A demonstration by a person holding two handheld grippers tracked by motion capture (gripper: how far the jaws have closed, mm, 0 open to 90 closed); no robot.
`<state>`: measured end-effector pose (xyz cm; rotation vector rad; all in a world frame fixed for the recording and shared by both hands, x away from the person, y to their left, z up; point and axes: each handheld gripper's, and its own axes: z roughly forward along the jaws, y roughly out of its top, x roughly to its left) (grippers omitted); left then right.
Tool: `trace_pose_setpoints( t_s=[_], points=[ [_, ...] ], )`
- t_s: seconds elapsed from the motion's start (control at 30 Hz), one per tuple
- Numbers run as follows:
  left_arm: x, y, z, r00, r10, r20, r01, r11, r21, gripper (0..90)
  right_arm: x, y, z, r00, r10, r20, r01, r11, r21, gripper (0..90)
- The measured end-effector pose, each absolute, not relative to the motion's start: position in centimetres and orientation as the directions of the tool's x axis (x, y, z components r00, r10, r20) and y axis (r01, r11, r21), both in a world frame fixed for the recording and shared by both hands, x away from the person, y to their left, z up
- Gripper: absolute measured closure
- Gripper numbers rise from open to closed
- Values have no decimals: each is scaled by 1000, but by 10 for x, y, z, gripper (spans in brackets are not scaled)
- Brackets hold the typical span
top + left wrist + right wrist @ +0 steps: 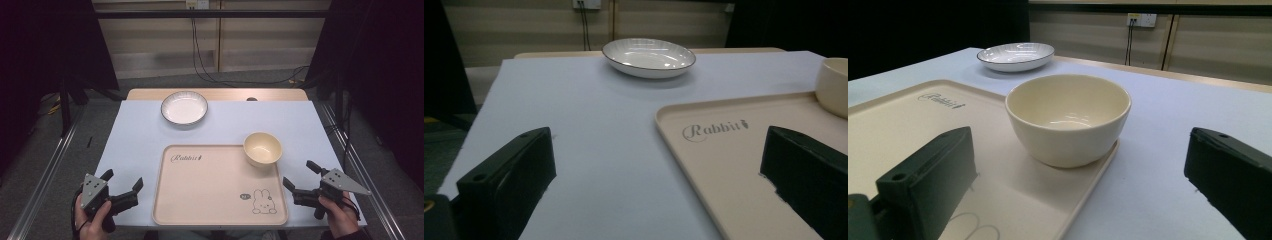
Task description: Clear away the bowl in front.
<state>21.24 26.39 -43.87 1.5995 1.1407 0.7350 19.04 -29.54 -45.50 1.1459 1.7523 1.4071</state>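
A cream tray (210, 195) with a rabbit drawing lies at the table's near middle. On its far right corner stands an empty cream bowl (262, 148), upright (1068, 117). A white plate with a dark rim (184, 107) sits on the table farther back (649, 56). My left gripper (123, 184) is open, low at the tray's left edge (684, 145), holding nothing. My right gripper (302, 175) is open beside the tray's right edge, pointing at the bowl from a short way off, with nothing between its jaws.
The table (135, 135) has a pale blue-white top with a wooden strip along its far edge (220, 94). Metal rails (45, 175) run along both sides. Cables (200, 60) hang against the wall behind.
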Motion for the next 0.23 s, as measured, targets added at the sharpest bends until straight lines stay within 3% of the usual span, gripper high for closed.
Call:
trace_pose_setpoints(
  t_s=[0.23],
  points=[
    [218,269,-436,360,929,-82,301,-32,953,10,191,-297,-456,-433,899,61,251,55,966,0]
  ],
)
